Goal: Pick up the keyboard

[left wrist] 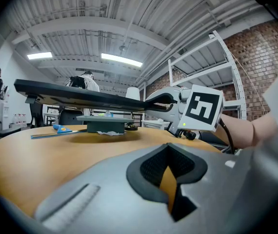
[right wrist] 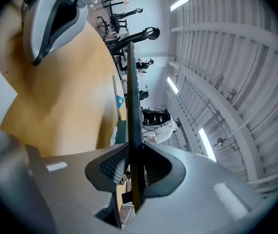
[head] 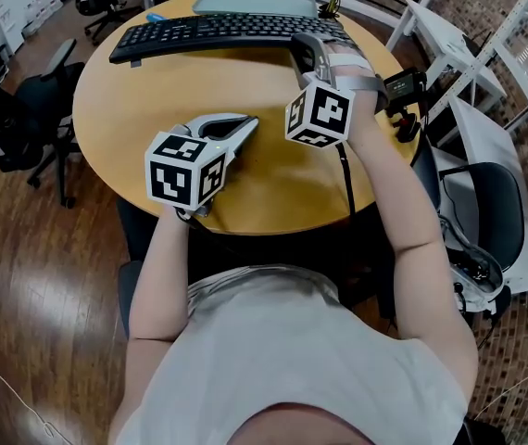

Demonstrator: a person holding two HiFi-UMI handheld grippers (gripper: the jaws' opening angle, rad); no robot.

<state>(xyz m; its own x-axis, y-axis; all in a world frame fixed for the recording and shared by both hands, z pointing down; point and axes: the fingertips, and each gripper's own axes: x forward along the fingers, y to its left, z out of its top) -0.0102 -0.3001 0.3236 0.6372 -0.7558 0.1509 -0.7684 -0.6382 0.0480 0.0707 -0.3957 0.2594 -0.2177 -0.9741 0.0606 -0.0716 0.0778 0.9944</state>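
Note:
The black keyboard (head: 208, 33) hangs level over the far side of the round wooden table (head: 273, 174). My right gripper (head: 307, 52) is shut on the keyboard's right end. In the right gripper view the keyboard's edge (right wrist: 134, 106) runs straight out from between the pads of the right gripper (right wrist: 135, 169). In the left gripper view the keyboard (left wrist: 80, 96) floats above the tabletop with a gap under it. My left gripper (head: 250, 124) lies on the table nearer to me, and the jaws of the left gripper (left wrist: 170, 179) are together with nothing in them.
A flat grey-green box (head: 255, 0) and a blue object (head: 156, 17) sit on the table behind the keyboard. A black device (head: 403, 86) is at the table's right edge. Office chairs (head: 23, 109) stand at the left, white shelving (head: 523, 54) at the right.

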